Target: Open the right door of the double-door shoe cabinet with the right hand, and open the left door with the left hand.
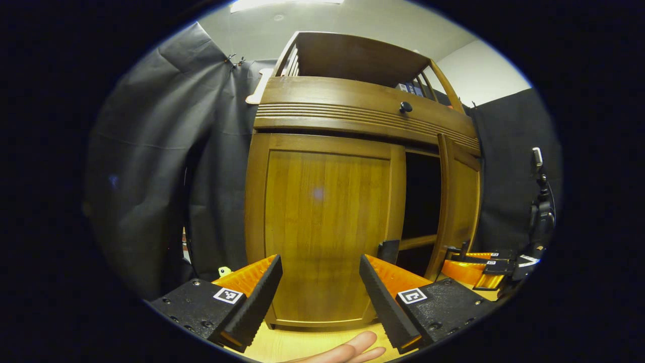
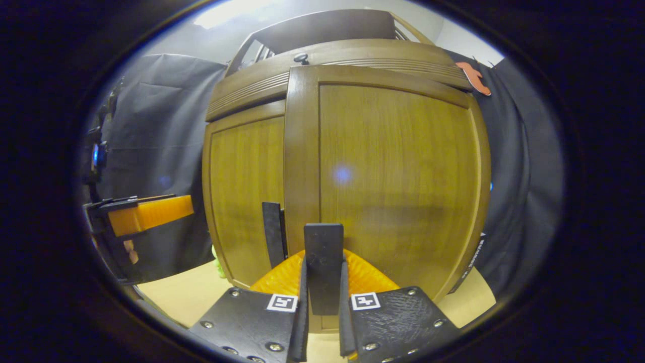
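Right gripper (image 2: 322, 322) clamps right door handle (image 2: 323, 262); two doors, two handles.

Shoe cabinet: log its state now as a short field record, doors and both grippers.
cabinet: wooden shoe cabinet with a drawer knob
right door: swung ajar, dark gap beside it
right door handle: black, clamped by right gripper
left door: shut
left door handle: black, untouched
left gripper: open, facing the left door, not touching it

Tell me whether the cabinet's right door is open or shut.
Open, partway: the right door stands swung out, a dark gap beside the left door. The right gripper grips its handle.
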The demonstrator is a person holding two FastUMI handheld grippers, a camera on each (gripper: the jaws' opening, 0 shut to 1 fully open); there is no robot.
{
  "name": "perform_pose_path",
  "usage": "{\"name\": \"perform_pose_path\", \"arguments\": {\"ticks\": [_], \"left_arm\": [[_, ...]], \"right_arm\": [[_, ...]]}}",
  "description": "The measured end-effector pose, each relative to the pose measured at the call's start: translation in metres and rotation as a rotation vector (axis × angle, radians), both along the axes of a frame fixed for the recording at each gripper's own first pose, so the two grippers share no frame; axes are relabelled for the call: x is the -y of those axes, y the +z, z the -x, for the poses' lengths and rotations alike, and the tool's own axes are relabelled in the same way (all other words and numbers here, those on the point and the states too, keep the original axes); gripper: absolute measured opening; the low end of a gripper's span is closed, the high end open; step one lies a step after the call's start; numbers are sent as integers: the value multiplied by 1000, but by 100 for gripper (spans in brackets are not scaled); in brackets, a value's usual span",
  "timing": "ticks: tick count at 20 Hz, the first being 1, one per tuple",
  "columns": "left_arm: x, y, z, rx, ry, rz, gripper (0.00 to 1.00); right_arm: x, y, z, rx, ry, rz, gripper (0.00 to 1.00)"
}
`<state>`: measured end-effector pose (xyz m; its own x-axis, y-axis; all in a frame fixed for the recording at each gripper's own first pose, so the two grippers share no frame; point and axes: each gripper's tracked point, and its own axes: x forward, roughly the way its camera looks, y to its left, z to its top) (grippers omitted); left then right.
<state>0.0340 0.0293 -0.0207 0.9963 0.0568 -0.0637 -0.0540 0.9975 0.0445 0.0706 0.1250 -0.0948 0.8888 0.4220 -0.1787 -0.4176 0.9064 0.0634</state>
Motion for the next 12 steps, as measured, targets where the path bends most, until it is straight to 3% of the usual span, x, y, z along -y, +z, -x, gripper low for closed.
{"name": "perform_pose_path", "arguments": {"ticks": [1, 2, 5, 6, 12], "left_arm": [[2, -1, 0, -2, -1, -6, 96], [4, -2, 0, -3, -2, -10, 92], [12, -5, -2, -1, -15, -9, 96], [15, -5, -1, -2, -16, -12, 92], [27, -10, -2, -2, -26, -58, 92]], "right_arm": [[5, -1, 5, 2, 5, 12, 24], [9, -1, 10, 2, 9, 19, 27], [22, -1, 25, -6, 19, 18, 22], [27, 1, 30, -7, 20, 16, 23], [53, 5, 52, 4, 2, 54, 24]]}}
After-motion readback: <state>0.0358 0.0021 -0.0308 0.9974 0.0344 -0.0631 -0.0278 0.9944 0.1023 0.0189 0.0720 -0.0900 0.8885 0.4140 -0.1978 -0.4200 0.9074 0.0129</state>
